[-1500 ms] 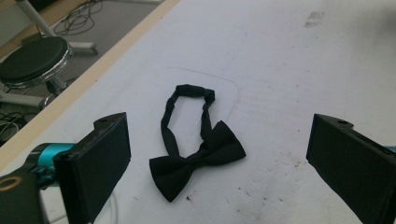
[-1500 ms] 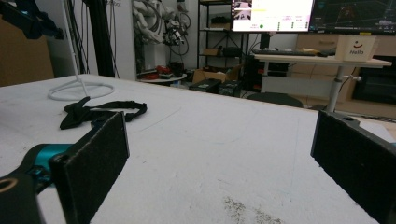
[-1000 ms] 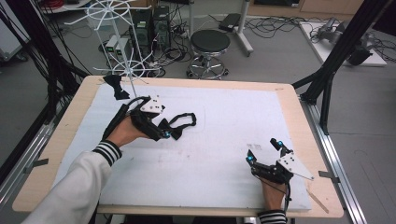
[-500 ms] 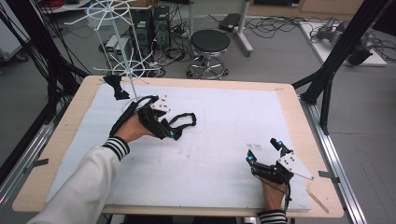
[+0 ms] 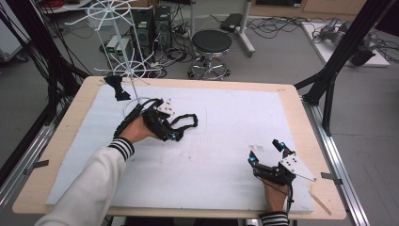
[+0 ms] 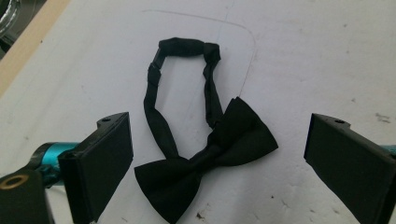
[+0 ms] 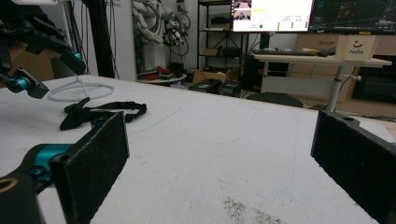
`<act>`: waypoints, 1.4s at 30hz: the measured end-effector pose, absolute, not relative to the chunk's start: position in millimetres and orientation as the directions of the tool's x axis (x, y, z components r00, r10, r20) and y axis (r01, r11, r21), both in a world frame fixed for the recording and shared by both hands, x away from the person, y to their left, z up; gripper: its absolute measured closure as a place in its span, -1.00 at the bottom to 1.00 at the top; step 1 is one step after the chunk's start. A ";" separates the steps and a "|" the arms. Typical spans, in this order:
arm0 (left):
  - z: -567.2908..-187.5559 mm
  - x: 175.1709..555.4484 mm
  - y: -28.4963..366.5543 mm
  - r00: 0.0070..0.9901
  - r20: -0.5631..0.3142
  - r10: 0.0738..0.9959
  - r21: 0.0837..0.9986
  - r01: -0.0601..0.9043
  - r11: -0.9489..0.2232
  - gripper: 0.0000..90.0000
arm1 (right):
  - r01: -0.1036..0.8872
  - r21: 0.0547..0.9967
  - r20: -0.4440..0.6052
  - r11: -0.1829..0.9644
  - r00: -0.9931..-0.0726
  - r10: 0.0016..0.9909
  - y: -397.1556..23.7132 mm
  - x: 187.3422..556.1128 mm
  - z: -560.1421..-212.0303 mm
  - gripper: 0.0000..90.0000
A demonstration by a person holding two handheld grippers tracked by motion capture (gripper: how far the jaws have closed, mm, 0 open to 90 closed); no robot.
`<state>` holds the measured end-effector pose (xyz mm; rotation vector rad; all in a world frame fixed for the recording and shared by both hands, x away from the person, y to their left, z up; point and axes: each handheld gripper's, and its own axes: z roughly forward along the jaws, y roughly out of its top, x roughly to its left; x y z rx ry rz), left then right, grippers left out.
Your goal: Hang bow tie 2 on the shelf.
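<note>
Left gripper view: black bow tie (image 6: 208,161) flat on white bench (image 6: 303,60), strap loop (image 6: 182,70) trailing away from the bow, knot lying between the two jaws. Left tool (image 6: 219,163) spread wide, holding nothing, poised just above the tie. High view: same tie (image 5: 184,123) at the tip of left tool (image 5: 175,136), near the base ring of white wire stand (image 5: 123,42); second bow tie (image 5: 116,87) already hanging on a lower arm of that stand. Right tool (image 5: 267,153) parked near the front right of the bench, well apart from the tie; right gripper view confirms jaws wide and empty.

Judged step: pick up the tie, presumably for hanging on the stand.

Notes for a clean grasp:
- Aim at the centre knot, not a wing; the wings look soft and likely to fold or slip.
- Lower until pads nearly touch the bench, then close squarely across the knot.
- Keep the strap loop free and hanging clear, ready to hook over a stand arm.
- Lift straight up; mind the stand close by.
</note>
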<state>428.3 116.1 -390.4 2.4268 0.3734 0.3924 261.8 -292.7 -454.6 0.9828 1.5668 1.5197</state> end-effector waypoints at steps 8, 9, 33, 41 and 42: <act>-401.3 434.8 115.0 0.920 0.189 0.344 0.592 0.173 -0.788 -0.72 | 0.031 0.999 0.009 0.006 -0.442 0.897 -292.8 261.4 -454.8 -0.92; -401.3 434.8 115.0 0.920 0.189 0.344 0.592 0.173 -0.788 -0.69 | 0.031 1.000 0.009 0.005 -0.442 0.897 -292.8 261.3 -454.8 -0.92; -416.2 436.4 107.3 0.933 0.233 0.273 0.491 0.129 -0.861 -0.12 | 0.026 1.000 0.006 0.006 -0.440 0.898 -293.7 261.9 -454.8 -0.92; -418.3 436.7 105.4 0.937 0.235 0.259 0.480 0.120 -0.869 0.00 | 0.029 1.000 0.012 0.001 -0.438 0.899 -293.6 261.8 -454.8 -0.92; -417.9 436.6 105.5 0.938 0.234 0.256 0.477 0.118 -0.871 0.04 | 0.029 1.000 0.012 0.001 -0.438 0.899 -293.6 261.8 -454.8 -0.92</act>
